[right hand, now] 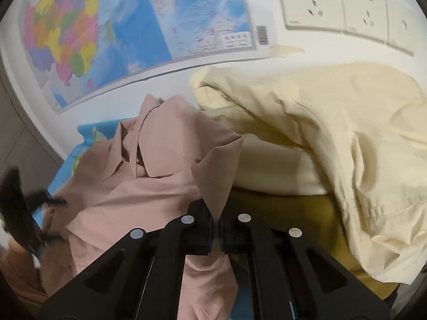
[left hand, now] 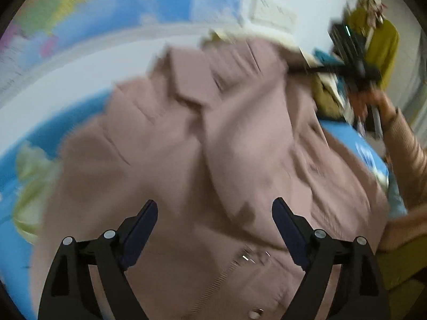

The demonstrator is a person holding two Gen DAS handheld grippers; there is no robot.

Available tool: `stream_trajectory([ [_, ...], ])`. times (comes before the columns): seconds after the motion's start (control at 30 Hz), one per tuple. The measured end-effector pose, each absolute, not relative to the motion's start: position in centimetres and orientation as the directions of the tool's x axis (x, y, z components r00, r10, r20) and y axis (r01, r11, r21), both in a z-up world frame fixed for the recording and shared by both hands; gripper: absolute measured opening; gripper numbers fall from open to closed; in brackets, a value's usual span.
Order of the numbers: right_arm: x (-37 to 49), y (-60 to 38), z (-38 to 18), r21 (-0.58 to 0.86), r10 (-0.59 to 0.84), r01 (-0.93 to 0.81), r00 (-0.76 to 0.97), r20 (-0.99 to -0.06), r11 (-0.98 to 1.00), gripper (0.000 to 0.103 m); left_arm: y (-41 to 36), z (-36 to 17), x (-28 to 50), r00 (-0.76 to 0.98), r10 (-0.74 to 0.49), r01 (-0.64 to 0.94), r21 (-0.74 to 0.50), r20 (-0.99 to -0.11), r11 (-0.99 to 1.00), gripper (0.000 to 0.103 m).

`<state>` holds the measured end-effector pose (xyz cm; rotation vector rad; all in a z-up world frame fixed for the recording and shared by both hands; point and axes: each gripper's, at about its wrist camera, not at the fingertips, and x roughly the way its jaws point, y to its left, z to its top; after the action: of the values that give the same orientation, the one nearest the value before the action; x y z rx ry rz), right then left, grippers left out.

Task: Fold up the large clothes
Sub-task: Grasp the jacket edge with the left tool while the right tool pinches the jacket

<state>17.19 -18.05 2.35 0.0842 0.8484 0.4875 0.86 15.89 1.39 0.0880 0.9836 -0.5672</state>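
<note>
Pinching pink shirt fabric, right tool clenched; left tool spread wide above shirt, gripping nothing.

Nothing legible anywhere. On the wall map, in the right wrist view, only blurred rows of small print plus a legend box with characters too soft to make out. Beside the legend, a barcode on the map's white margin, digits unreadable. Faint maker's marks on the wall sockets, too small to tell. In the left wrist view, everything smeared by motion, no lettering made out.
</note>
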Motion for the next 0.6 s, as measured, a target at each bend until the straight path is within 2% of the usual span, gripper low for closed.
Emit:
stream_trajectory([
  [0.1, 17.3, -18.4, 2.2, 0.266, 0.441, -0.369, 0.561, -0.700, 0.891, 0.003, 14.2, -0.9, 1.2, 0.344, -0.432, 0.505, -0.224, -0.834, 0.834, 0.085],
  [0.13, 17.3, -18.5, 2.2, 0.268, 0.443, -0.369, 0.562, -0.698, 0.890, 0.003, 13.4, -1.5, 1.4, 0.333, -0.424, 0.505, -0.220, -0.842, 0.834, 0.077],
  [0.17, 17.3, -18.4, 2.3, 0.269, 0.444, -0.368, 0.562, -0.698, 0.890, 0.003, 12.7, -2.0, 1.7, 0.328, -0.410, 0.511, -0.205, -0.851, 0.835, 0.044],
  [0.23, 17.3, -18.5, 2.4, 0.268, 0.445, -0.370, 0.562, -0.697, 0.889, 0.003, 12.1, -2.3, 2.6, 0.329, -0.359, 0.513, -0.153, -0.874, 0.844, 0.002],
  [0.3, 17.2, -18.8, 2.6, 0.272, 0.446, -0.367, 0.565, -0.694, 0.889, 0.003, 12.6, -0.2, 2.7, 0.464, -0.271, 0.508, 0.002, -0.844, 0.861, 0.002],
  [0.37, 17.1, -19.5, 2.8, 0.274, 0.447, -0.367, 0.568, -0.691, 0.889, 0.003, 13.7, 3.3, 2.7, 0.638, -0.121, 0.434, 0.225, -0.761, 0.872, 0.003],
  [0.43, 17.2, -20.3, 2.9, 0.296, 0.457, -0.357, 0.569, -0.684, 0.886, 0.003, 15.3, 6.0, 2.7, 0.715, -0.081, 0.376, 0.285, -0.694, 0.882, 0.007],
  [0.5, 17.5, -20.7, 2.8, 0.309, 0.459, -0.345, 0.568, -0.683, 0.886, 0.003, 16.4, 6.7, 2.3, 0.754, -0.037, 0.363, 0.368, -0.656, 0.856, 0.019],
  [0.57, 17.7, -20.7, 2.4, 0.319, 0.462, -0.338, 0.560, -0.687, 0.885, 0.003, 16.6, 5.0, 2.0, 0.762, 0.063, 0.340, 0.481, -0.644, 0.808, 0.034],
  [0.6, 17.8, -20.6, 2.3, 0.320, 0.461, -0.336, 0.558, -0.690, 0.886, 0.004, 16.9, 3.5, 1.8, 0.730, 0.082, 0.366, 0.488, -0.679, 0.792, 0.038],
])
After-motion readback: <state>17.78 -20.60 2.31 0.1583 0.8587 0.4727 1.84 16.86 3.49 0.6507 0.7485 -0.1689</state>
